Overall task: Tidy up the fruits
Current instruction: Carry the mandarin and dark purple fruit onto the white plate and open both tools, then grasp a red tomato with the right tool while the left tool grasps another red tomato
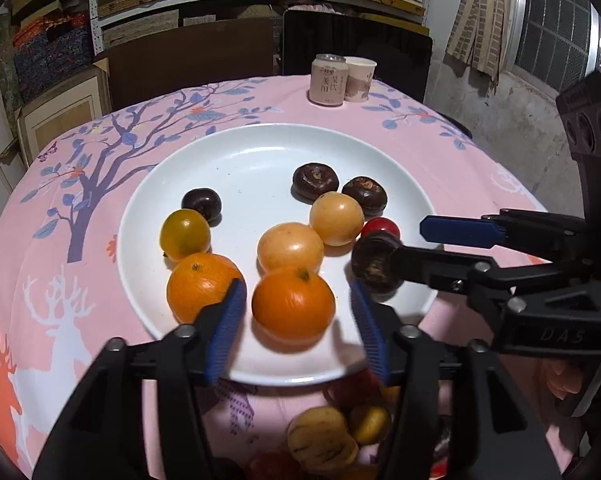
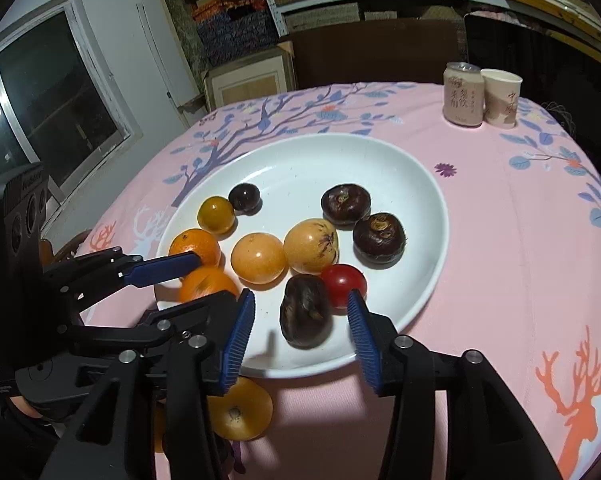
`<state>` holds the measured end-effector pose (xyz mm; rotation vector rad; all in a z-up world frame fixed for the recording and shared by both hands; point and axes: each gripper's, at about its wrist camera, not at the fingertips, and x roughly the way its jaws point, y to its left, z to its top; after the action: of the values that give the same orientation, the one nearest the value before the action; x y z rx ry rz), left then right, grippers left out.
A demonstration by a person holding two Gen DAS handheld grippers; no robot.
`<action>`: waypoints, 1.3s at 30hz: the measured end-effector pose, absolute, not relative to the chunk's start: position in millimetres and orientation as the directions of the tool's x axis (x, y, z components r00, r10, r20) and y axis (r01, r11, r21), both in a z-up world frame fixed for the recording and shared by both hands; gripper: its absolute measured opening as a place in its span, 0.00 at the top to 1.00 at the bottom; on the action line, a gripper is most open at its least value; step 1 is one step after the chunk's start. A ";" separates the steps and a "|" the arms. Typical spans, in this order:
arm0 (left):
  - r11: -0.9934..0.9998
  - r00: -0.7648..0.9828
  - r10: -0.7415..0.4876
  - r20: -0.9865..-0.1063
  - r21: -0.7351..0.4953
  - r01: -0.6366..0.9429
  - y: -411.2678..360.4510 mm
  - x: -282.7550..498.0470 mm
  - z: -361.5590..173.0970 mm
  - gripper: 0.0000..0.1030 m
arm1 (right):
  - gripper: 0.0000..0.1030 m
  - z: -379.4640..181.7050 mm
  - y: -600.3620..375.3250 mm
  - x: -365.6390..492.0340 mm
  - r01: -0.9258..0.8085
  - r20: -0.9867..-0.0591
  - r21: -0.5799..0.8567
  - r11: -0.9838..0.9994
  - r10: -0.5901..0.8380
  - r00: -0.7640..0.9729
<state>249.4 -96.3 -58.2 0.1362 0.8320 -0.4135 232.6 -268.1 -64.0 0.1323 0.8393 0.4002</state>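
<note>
Fruit pile below plate half hidden, blurred; left gripper, right gripper jaws spread, pinching nothing.

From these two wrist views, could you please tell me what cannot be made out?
- Fruit pile off the plate, left wrist view: cut by the bottom edge, blurred, partly behind the left hand-held gripper.
- Orange fruit, right wrist view: partly behind the right hand-held gripper.
- Can and paper cup print: too small to read.
</note>
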 end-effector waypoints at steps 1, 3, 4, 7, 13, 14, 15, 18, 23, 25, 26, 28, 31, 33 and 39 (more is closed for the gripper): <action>0.918 0.625 -0.297 -0.722 -0.036 0.394 -91.1 240.9 -52.4 0.23 | 0.51 -60.8 -271.5 228.1 -0.285 -0.687 0.273 0.919 0.394 0.610; 0.921 0.657 -0.299 -0.692 -0.029 0.389 -82.1 223.6 -42.1 0.20 | 0.50 -55.2 -278.6 214.5 -0.273 -0.671 0.281 0.920 0.391 0.630; 0.919 0.665 -0.303 -0.683 -0.025 0.393 -76.1 212.2 -37.7 0.20 | 0.48 -53.0 -282.0 205.5 -0.268 -0.663 0.286 0.920 0.392 0.638; 0.925 0.685 -0.280 -0.672 0.003 0.381 -56.2 176.6 -34.0 0.13 | 0.48 -52.6 -285.0 172.3 -0.274 -0.653 0.293 0.916 0.401 0.643; 0.933 0.676 -0.215 -0.705 0.058 0.356 -33.2 124.6 -59.4 0.12 | 0.48 -71.1 -252.5 113.0 -0.357 -0.702 0.211 0.910 0.395 0.593; 0.934 0.672 -0.201 -0.713 0.068 0.351 -31.9 119.6 -64.2 0.12 | 0.48 -74.0 -247.7 108.2 -0.366 -0.709 0.205 0.908 0.395 0.584; 0.935 0.667 -0.191 -0.721 0.074 0.348 -30.8 115.4 -68.6 0.12 | 0.48 -76.6 -242.4 103.9 -0.378 -0.715 0.198 0.905 0.397 0.576; 0.935 0.662 -0.173 -0.729 0.090 0.344 -28.7 106.9 -76.0 0.12 | 0.50 -84.2 -228.0 96.0 -0.397 -0.733 0.168 0.902 0.384 0.562; 0.941 0.646 -0.153 -0.748 0.089 0.326 -25.9 106.1 -82.2 0.12 | 0.55 -95.1 -214.7 104.3 -0.382 -0.763 0.158 0.910 0.358 0.537; 0.946 0.641 -0.153 -0.752 0.076 0.315 -23.1 108.0 -82.9 0.12 | 0.56 -98.8 -212.1 110.8 -0.367 -0.773 0.156 0.917 0.345 0.533; 0.948 0.636 -0.152 -0.756 0.071 0.310 -22.4 109.9 -83.5 0.12 | 0.60 -101.3 -211.7 113.8 -0.362 -0.779 0.164 0.918 0.346 0.523; 0.953 0.631 -0.140 -0.763 0.070 0.295 -21.4 113.1 -84.8 0.12 | 0.69 -103.9 -214.9 116.9 -0.346 -0.784 0.185 0.920 0.350 0.512; 0.960 0.625 -0.132 -0.769 0.059 0.275 -20.5 118.0 -85.4 0.12 | 0.70 -103.5 -223.5 113.6 -0.323 -0.775 0.210 0.923 0.358 0.520; 0.962 0.623 -0.134 -0.771 0.051 0.270 -21.3 120.8 -84.9 0.12 | 0.70 -101.9 -225.4 108.7 -0.320 -0.767 0.210 0.924 0.358 0.532; 0.954 0.637 -0.123 -0.761 0.086 0.287 -33.2 122.2 -81.1 0.12 | 0.70 -92.7 -233.5 84.3 -0.316 -0.724 0.173 0.933 0.338 0.601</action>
<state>122.2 -33.2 -81.1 0.2067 0.8491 -0.2363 84.3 -233.5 -92.7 0.0281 0.8448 0.3794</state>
